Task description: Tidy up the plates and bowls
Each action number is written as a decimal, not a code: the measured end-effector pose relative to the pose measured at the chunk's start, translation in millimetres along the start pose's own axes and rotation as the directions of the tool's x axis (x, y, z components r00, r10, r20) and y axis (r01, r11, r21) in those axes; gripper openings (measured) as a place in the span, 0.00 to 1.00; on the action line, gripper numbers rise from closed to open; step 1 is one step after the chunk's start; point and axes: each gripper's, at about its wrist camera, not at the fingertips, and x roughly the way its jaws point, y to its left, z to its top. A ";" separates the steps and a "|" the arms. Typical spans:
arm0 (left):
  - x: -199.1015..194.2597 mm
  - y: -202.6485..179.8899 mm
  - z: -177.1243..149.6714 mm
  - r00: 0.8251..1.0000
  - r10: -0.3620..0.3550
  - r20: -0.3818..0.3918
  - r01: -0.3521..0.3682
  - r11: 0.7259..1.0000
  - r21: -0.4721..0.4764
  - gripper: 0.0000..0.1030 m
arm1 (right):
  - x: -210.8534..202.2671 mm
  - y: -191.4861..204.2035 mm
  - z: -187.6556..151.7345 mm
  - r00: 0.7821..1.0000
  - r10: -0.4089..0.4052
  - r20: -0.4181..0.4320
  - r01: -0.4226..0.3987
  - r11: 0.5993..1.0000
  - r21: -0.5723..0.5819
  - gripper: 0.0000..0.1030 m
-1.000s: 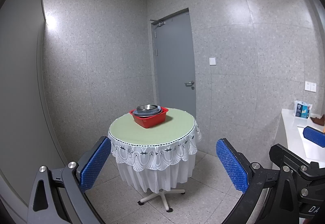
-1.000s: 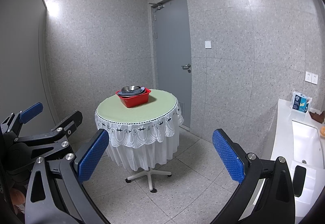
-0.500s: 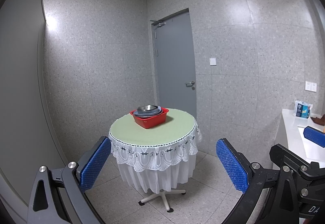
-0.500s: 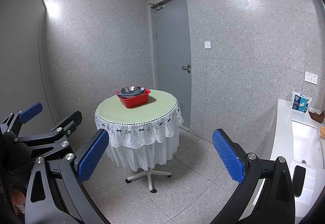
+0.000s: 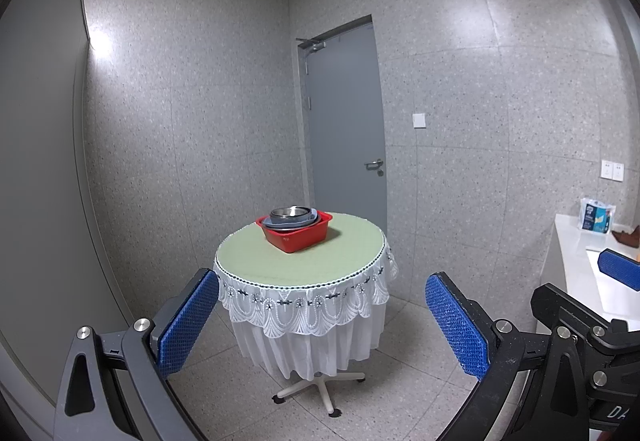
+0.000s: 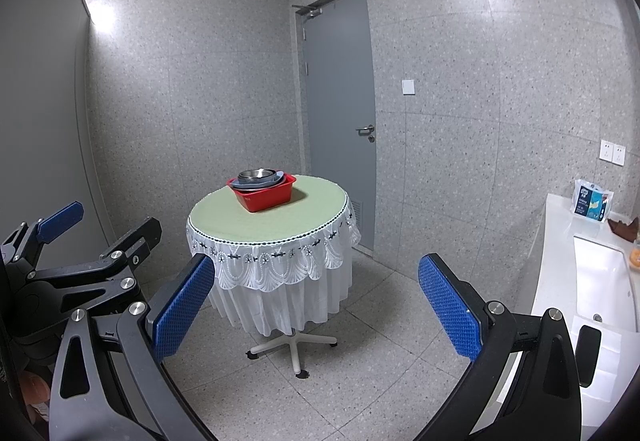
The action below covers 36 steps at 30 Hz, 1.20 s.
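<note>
A red tub (image 5: 296,235) (image 6: 264,193) sits on a round table (image 5: 304,261) (image 6: 268,221) with a green top and white lace cloth. In the tub lie a blue-grey plate (image 5: 294,223) (image 6: 260,181) and a steel bowl (image 5: 290,212) (image 6: 257,173) on top. My left gripper (image 5: 322,305) is open and empty, well short of the table. My right gripper (image 6: 316,291) is open and empty, also short of the table. The left gripper also shows in the right wrist view (image 6: 100,229), at the left.
A grey door (image 5: 346,129) stands behind the table. A white counter (image 6: 560,241) with a sink (image 6: 604,281) and a blue packet (image 6: 592,201) runs along the right. Tiled floor lies between me and the table's star base (image 6: 294,345).
Both views have shifted only slightly; the table sits a touch closer. Both grippers stay open.
</note>
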 end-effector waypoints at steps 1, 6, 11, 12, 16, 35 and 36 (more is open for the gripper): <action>-0.2 -0.3 1.2 1.000 0.000 -0.001 0.000 1.000 0.001 0.99 | 0.0 0.0 0.1 1.000 0.000 -0.001 0.000 1.000 0.000 1.00; -0.5 -1.1 6.2 1.000 -0.002 -0.009 0.002 1.000 -0.003 0.99 | 1.0 1.4 2.9 1.000 -0.006 -0.011 0.006 1.000 0.001 1.00; -0.3 1.1 16.4 1.000 -0.005 -0.019 0.005 1.000 -0.005 0.99 | 1.6 3.1 10.1 1.000 -0.012 -0.021 0.012 1.000 0.000 1.00; -0.4 2.3 19.2 1.000 -0.007 -0.020 0.007 1.000 -0.005 0.99 | 2.0 3.3 11.7 1.000 -0.013 -0.023 0.013 1.000 0.000 1.00; 0.4 6.9 31.5 1.000 -0.014 -0.024 0.014 1.000 -0.004 0.99 | 1.0 5.6 20.9 0.999 -0.021 -0.027 0.021 1.000 0.003 1.00; 27.7 35.7 58.3 0.998 -0.042 -0.040 0.043 0.999 0.018 0.99 | 17.4 17.9 35.0 0.997 -0.054 -0.048 0.056 0.998 0.037 1.00; 28.6 36.9 58.7 0.998 -0.041 -0.039 0.042 0.999 0.019 0.99 | 18.6 18.2 35.2 0.997 -0.054 -0.049 0.056 0.998 0.038 1.00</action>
